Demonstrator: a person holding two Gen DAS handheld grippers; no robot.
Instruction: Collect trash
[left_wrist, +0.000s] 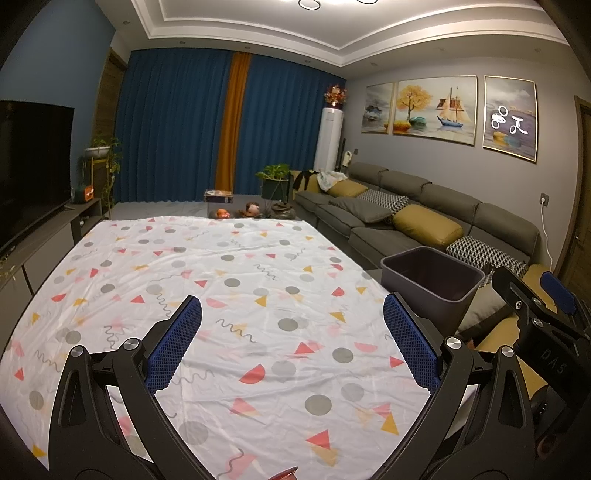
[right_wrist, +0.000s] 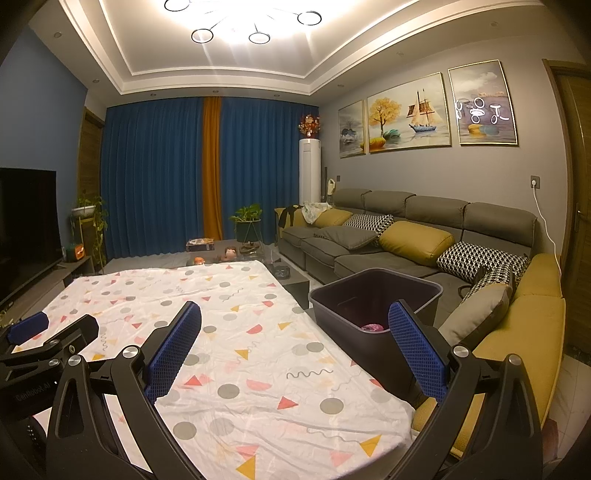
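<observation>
Left gripper (left_wrist: 291, 343) and right gripper (right_wrist: 295, 350): both held wide open, nothing gripped. Tabletop (left_wrist: 229, 280): no trash is seen on its patterned cloth. Bin (right_wrist: 373, 317): placed beside it; pink trash (right_wrist: 373, 327) inside is shown only by the right view. Collection is judged nearly finished.

Blue curtains (right_wrist: 177, 177) with an orange strip (right_wrist: 211, 166) cover the far wall. A grey sectional sofa (right_wrist: 406, 236) with mustard and patterned cushions runs along the right wall under three framed paintings (right_wrist: 408, 118). A white standing air conditioner (right_wrist: 309, 170) fills the far right corner. A dark television (left_wrist: 33, 166) stands left. Ring ceiling lights (right_wrist: 243, 26) glow brightly overhead. A patterned sheet covers the near desk (right_wrist: 229, 332).
</observation>
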